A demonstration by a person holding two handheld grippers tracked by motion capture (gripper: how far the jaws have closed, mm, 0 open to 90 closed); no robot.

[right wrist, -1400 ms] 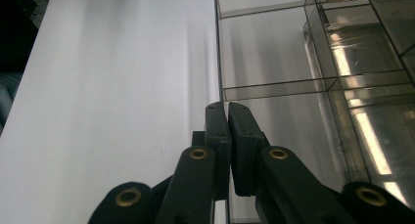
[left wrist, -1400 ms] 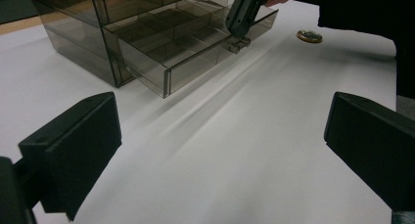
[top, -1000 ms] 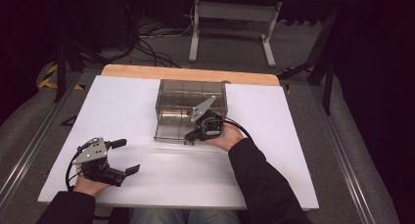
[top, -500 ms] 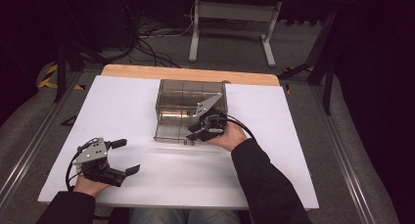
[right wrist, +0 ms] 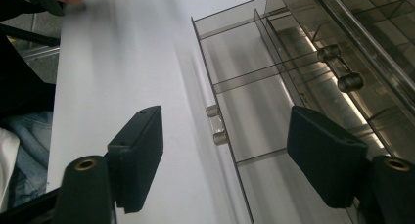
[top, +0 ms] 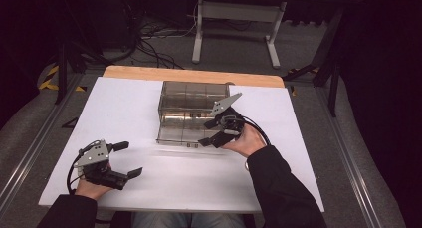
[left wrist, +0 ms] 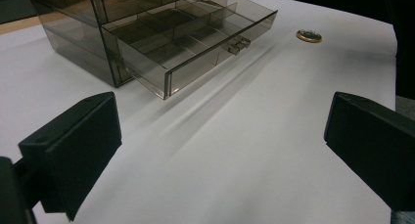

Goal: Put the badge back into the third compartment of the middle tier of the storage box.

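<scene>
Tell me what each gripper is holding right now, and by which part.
Nothing is held. The right gripper has just been opening; its jaws stand apart around the drawer's handle without touching it. The left gripper is open over bare table.

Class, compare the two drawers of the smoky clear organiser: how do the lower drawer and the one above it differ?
The lower drawer is pulled out over the white table; the upper drawer sits pushed in. The lower drawer's divided compartments lie open to view from above; the upper drawer's stay inside the cabinet. The lower handle stands forward of the upper handle. Both are smoky clear plastic with similar two-post handles.
</scene>
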